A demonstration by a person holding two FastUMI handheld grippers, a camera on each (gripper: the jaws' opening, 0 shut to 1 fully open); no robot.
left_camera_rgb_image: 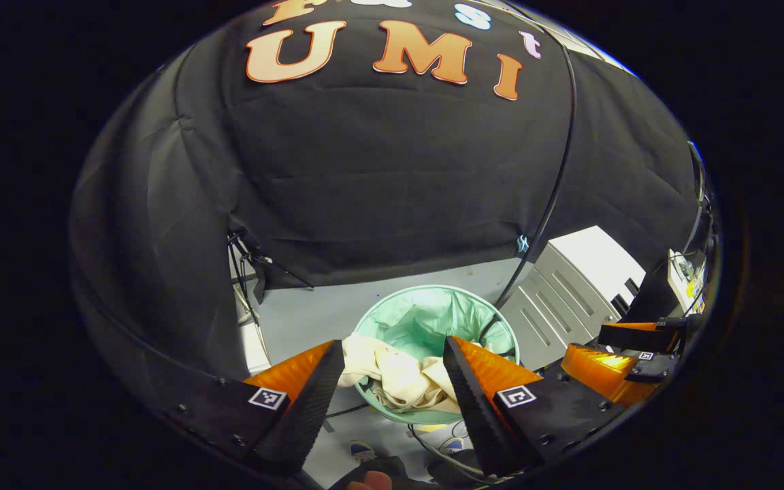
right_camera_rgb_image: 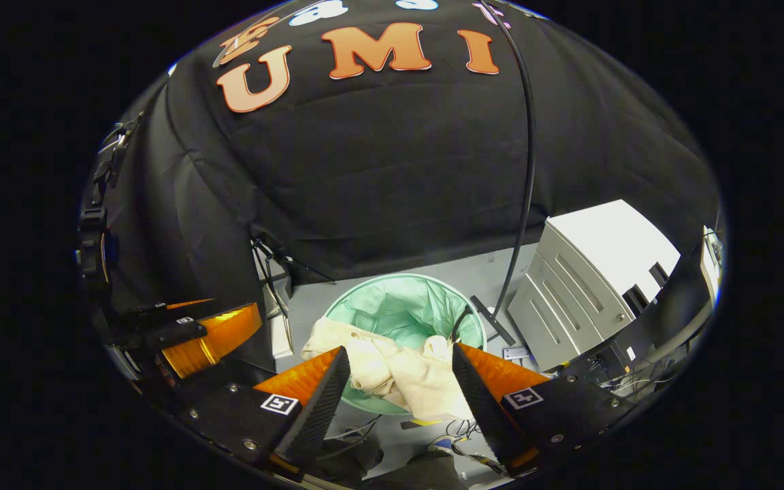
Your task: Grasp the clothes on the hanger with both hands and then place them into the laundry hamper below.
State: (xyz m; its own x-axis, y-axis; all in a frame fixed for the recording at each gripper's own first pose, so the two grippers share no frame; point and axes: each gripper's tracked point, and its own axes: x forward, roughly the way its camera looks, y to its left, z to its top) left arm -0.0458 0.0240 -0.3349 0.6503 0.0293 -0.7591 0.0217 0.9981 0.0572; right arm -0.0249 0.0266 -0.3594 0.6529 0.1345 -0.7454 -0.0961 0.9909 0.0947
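Your left gripper and right gripper hung spread apart over the hamper; the cream clothes draped its six o'clock rim, needing a push inward

- Below my claws lies a grey floor.
- On it, straight ahead of them, stands the hamper, lined in green.
- Right of it, a white cabinet.
- Cables trail on the floor beneath me.
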